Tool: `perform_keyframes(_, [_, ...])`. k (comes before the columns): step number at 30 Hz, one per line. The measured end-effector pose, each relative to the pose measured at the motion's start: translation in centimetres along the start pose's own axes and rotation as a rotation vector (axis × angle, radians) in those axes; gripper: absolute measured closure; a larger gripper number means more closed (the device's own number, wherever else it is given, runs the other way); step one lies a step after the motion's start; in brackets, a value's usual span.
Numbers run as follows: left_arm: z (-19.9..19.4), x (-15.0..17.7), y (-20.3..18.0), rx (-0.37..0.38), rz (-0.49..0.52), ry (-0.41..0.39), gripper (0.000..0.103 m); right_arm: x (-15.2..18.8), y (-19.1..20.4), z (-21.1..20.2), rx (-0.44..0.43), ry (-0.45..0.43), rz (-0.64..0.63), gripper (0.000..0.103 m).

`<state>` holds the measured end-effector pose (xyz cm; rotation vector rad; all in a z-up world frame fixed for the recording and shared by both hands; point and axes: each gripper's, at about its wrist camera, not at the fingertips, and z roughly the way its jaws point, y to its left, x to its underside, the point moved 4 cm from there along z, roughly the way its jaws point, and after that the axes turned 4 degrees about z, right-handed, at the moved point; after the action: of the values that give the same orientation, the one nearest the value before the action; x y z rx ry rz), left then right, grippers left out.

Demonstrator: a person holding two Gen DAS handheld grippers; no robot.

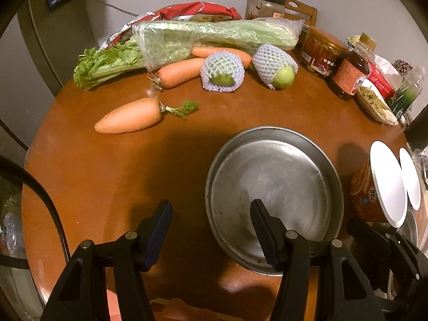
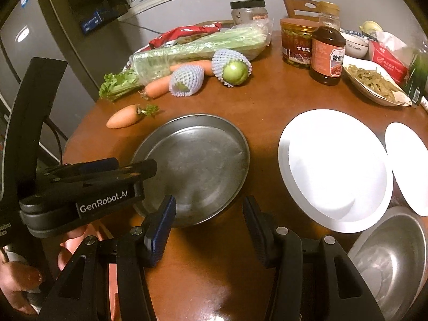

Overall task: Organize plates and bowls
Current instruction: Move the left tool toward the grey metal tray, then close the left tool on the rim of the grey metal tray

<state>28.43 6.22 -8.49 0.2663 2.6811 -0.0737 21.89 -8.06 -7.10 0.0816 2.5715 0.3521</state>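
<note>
Two grippers hang over a round brown tabletop (image 1: 107, 176) in a dim, warm-lit room, with a grey wall behind and a dark refrigerator (image 2: 67, 53) to the left. The left gripper (image 1: 211, 230) has its fingers spread with nothing between them; one finger (image 1: 263, 234) stands over the near rim of a shallow metal plate (image 1: 289, 176), the other over bare wood beside it. The right gripper (image 2: 210, 224) also has its fingers spread and holds nothing, straddling the near edge of the same metal plate (image 2: 198, 155). A hand (image 2: 18, 286) grips the left tool's handle at the lower left of the right wrist view.

Just right of the metal plate lies a large white plate (image 2: 334, 171), with a smaller white plate (image 2: 409, 165) beside it and a metal bowl (image 2: 390, 264) near the tabletop's front edge.

Across the far half of the tabletop lie a loose carrot (image 1: 128, 116), two more carrots against a bagged bunch of celery (image 1: 203, 38), and two green fruits in foam netting (image 1: 223, 72). A red packet (image 1: 198, 9) lies behind the celery. To the right stand a jar (image 2: 295, 44), a dark sauce bottle (image 2: 327, 53) and a white dish of pale shredded food (image 2: 374, 85). A second jar (image 2: 248, 12) stands by the wall.
</note>
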Motion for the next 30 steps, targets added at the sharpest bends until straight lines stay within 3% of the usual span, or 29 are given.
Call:
perform_keyframes(5, [0.6, 0.2, 0.0, 0.015, -0.003, 0.026, 0.050, -0.1, 0.4, 0.5, -0.026, 0.007, -0.008, 0.049])
perform_keyframes(13, [0.8, 0.3, 0.0, 0.020, -0.006, 0.029, 0.051, 0.2, -0.1, 1.2, -0.010, 0.031, 0.032, 0.050])
perform_keyframes(19, [0.8, 0.3, -0.1, 0.016, 0.008, 0.026, 0.066, -0.1, -0.4, 1.3, 0.002, 0.022, 0.046, 0.050])
perform_keyframes(21, [0.7, 0.3, -0.2, 0.039, 0.010, 0.027, 0.078, -0.2, -0.2, 1.6, -0.004, 0.023, 0.028, 0.057])
perform_keyframes(26, [0.0, 0.4, 0.3, 0.043, -0.004, 0.009, 0.078, -0.4, 0.4, 1.6, -0.009, 0.004, -0.012, 0.068])
perform_keyframes(30, [-1.2, 0.5, 0.6, 0.044, -0.016, -0.015, 0.078, -0.9, 0.6, 1.0, -0.027, -0.016, -0.020, 0.069])
